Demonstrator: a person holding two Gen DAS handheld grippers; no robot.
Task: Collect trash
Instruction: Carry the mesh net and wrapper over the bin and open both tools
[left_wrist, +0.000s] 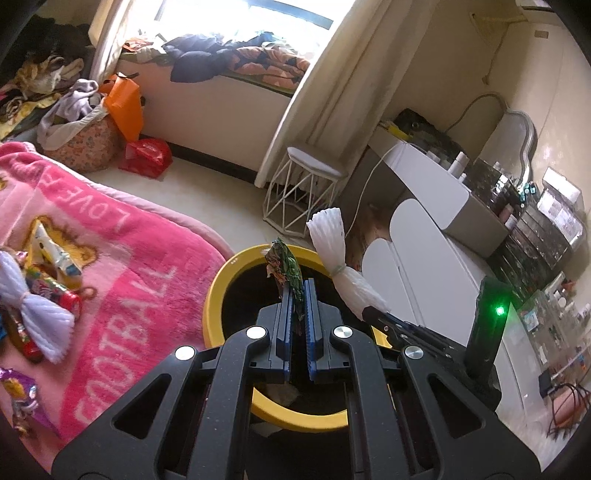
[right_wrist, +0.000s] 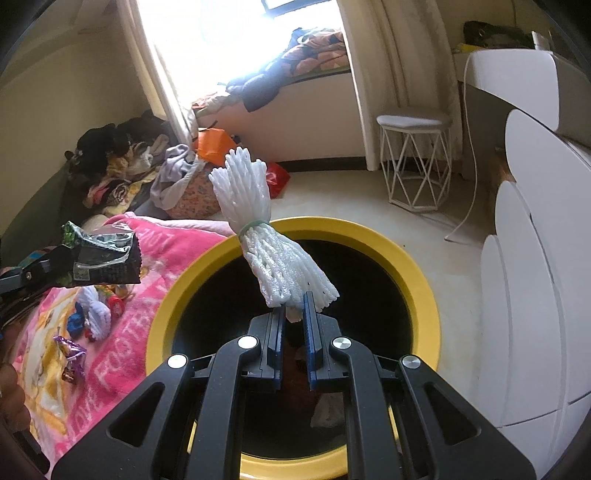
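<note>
Already above the target, 2 hand-held grippers hang over a yellow-rimmed bin (right_wrist: 417, 266) on the bedroom floor, each carrying 1 piece of trash. The right gripper (right_wrist: 294, 306) pinches the lower end of a white foam net (right_wrist: 269, 243), a bundle cinched at its middle by a green band; its long axis rises from the pads up and to the left, leaning toward the bin's far rim. Directly beneath the closed jaws lies the bin's dark mouth, so a release looks likely to drop the net inside.

The left gripper (left_wrist: 298, 295) clamps a crumpled green wrapper (left_wrist: 286, 266), which stands upright between its blue pads. From the left wrist view, the bin (left_wrist: 218, 295) opens just under and ahead of those pads. From the right wrist view, however, the same wrapper (right_wrist: 105, 254) sits out toward the bin's left edge, near a pink blanket (right_wrist: 122, 354), so the right hand appears the better centred of the 2.

More trash waits on the blanket (left_wrist: 155, 258): another foam net (left_wrist: 37, 314) and several candy wrappers (left_wrist: 22, 398), all well apart from either gripper.
</note>
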